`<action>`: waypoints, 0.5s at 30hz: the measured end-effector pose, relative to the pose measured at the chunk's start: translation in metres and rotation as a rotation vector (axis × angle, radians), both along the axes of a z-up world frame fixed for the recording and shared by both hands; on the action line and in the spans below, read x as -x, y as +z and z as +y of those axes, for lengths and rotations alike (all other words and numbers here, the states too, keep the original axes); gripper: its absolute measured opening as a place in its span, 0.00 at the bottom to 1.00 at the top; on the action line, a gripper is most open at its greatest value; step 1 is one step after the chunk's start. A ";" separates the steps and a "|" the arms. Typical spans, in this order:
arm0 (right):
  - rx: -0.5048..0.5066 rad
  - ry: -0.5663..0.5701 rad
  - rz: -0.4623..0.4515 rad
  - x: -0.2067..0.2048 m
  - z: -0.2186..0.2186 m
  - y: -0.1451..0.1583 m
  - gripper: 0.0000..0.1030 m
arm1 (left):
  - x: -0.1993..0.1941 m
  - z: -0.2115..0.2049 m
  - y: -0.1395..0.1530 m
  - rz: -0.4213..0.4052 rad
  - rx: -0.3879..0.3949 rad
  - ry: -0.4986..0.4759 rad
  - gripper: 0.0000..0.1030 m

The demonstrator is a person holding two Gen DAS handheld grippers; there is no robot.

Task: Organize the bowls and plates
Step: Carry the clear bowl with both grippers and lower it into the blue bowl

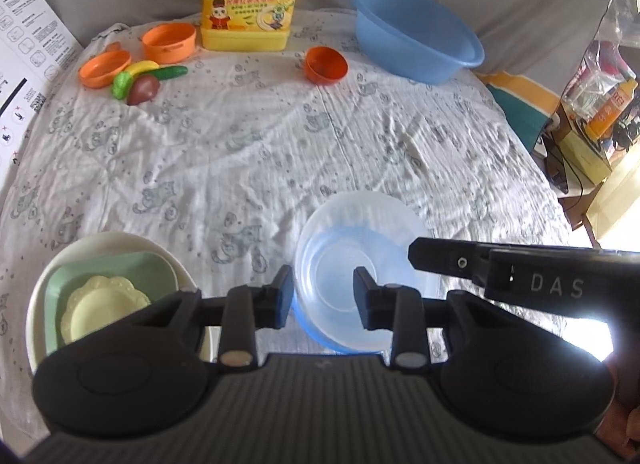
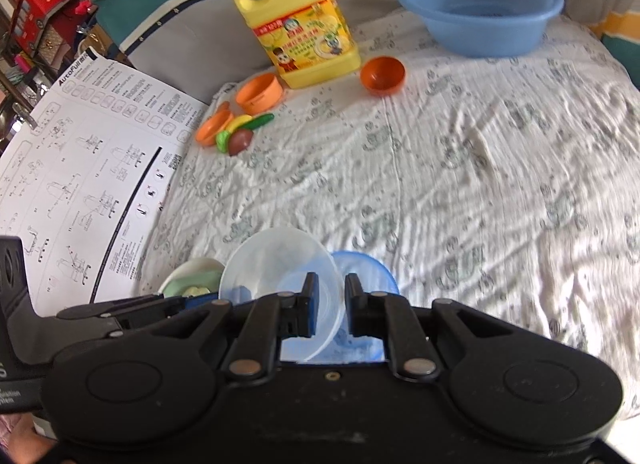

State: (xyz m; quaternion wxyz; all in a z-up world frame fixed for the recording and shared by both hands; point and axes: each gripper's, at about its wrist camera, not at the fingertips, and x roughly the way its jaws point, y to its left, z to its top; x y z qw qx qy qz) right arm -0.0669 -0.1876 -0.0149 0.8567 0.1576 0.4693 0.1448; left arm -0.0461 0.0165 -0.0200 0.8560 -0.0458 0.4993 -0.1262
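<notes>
A clear plastic bowl hangs tilted over a blue-tinted bowl on the patterned cloth. My right gripper is shut on the clear bowl's right rim; in the left wrist view it reaches in from the right. My left gripper is open. The bowl's left rim stands between its pads, and the right pad is inside the bowl. To the left lies a stack: a white plate, a green square plate and a small yellow plate.
At the back stand a yellow detergent jug, a blue basin, an orange bowl, an orange cup and toy vegetables. A printed instruction sheet lies at the left. Boxes and bags sit past the right edge.
</notes>
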 end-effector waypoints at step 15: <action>-0.024 -0.028 0.048 0.000 -0.013 -0.018 0.16 | -0.005 -0.017 -0.019 0.044 -0.029 -0.045 0.32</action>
